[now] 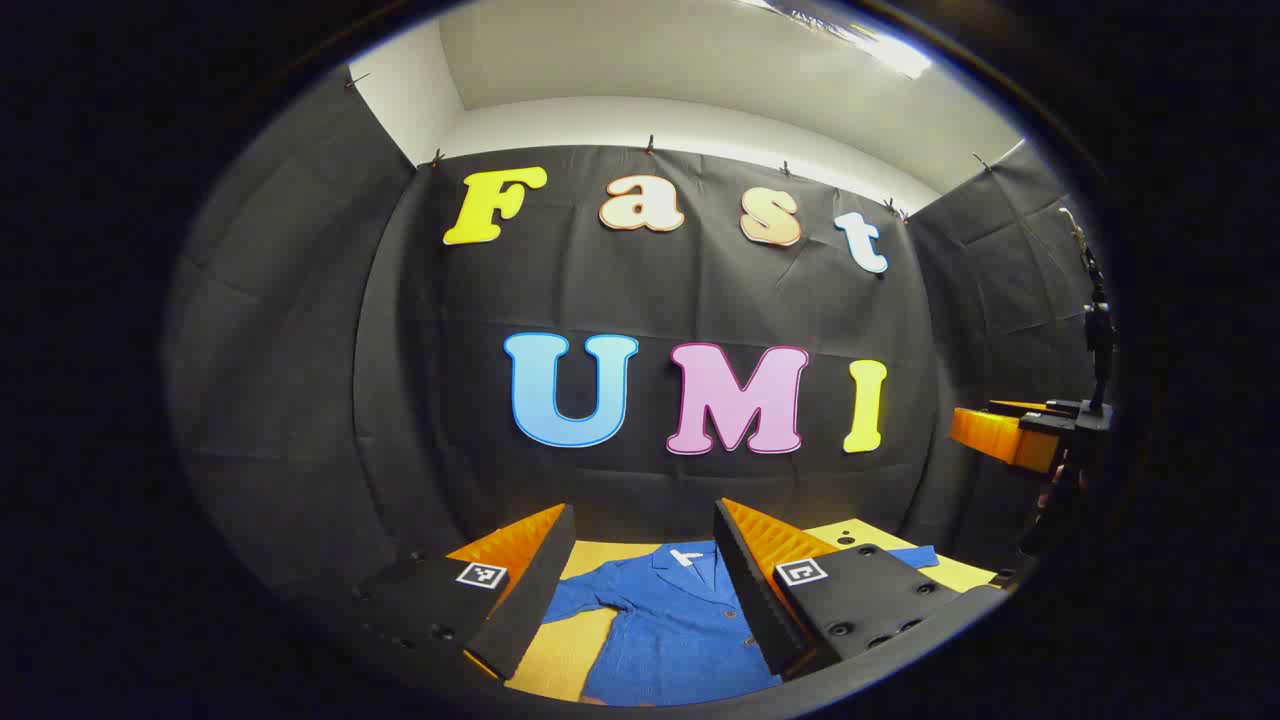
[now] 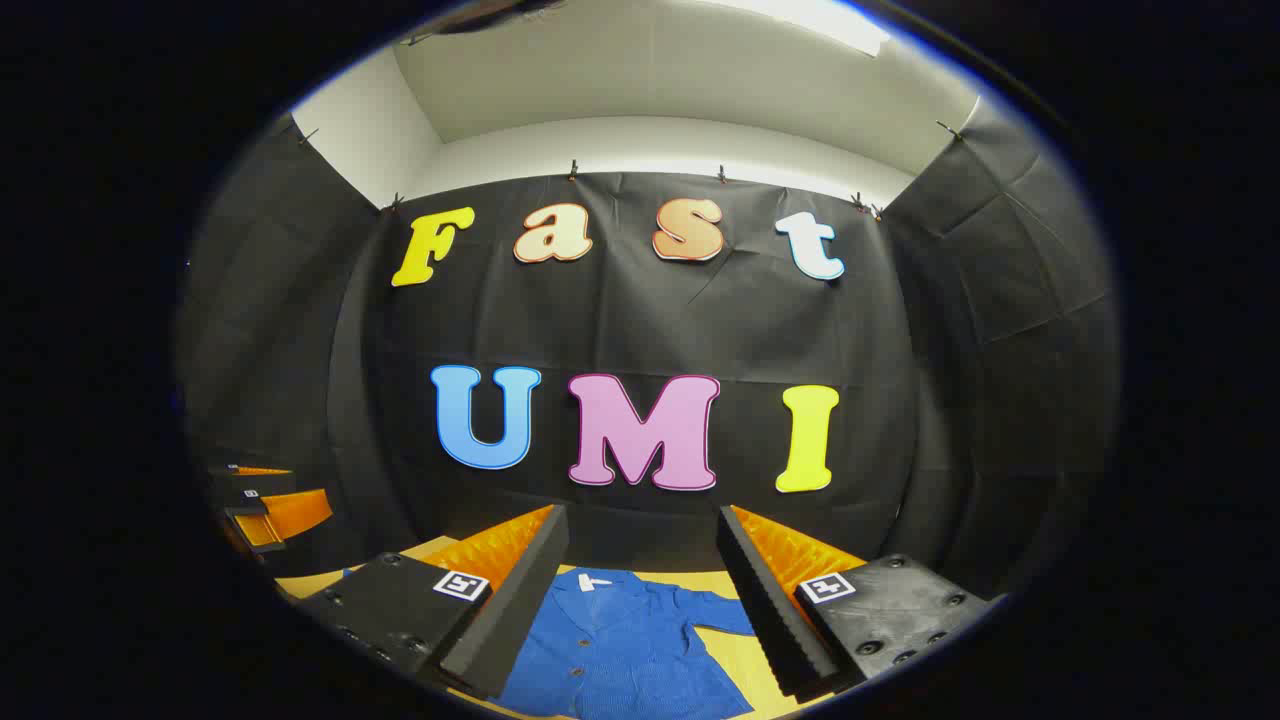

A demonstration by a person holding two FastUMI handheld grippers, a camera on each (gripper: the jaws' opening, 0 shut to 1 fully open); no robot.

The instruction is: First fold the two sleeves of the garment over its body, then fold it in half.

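Note:
A blue button-up shirt (image 1: 670, 625) lies flat on the yellow table (image 1: 560, 655), collar toward the far wall, one sleeve spread out to the left. My left gripper (image 1: 640, 520) hangs open above it with nothing between its fingers. In the right gripper view the same shirt (image 2: 625, 640) lies below my right gripper (image 2: 640, 520), which is also open and holds nothing; a sleeve reaches to the right there. The right gripper (image 1: 1010, 435) shows at the right edge of the left gripper view, and the left gripper (image 2: 270, 510) at the left edge of the right gripper view.
Black cloth walls close the booth behind and on both sides. The yellow table (image 2: 740, 655) ends at the back wall just beyond the collar. A dark stand (image 1: 1095, 330) rises at the far right.

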